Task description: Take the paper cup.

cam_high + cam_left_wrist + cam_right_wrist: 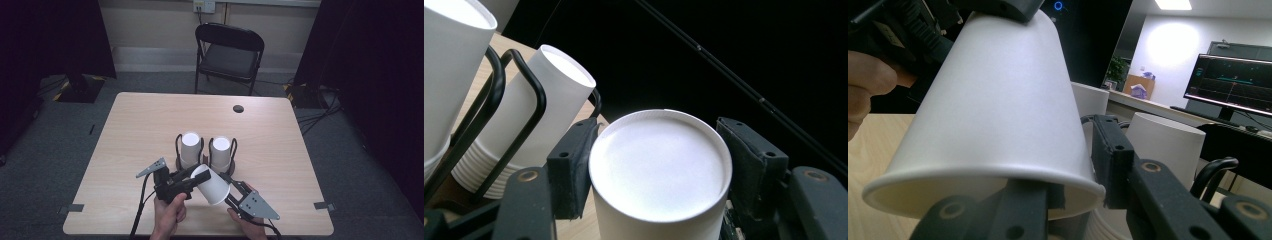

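Now both claws, left and right, pinch the tilted cup.

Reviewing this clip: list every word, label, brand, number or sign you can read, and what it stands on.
No text can be read.
The paper cup and the stacked cups are plain white, with no print.
The monitor in the right gripper view shows coloured lines and marks, too small and blurred to read.
The blue ring light is a symbol, not lettering.

White paper cup, tilted, above table
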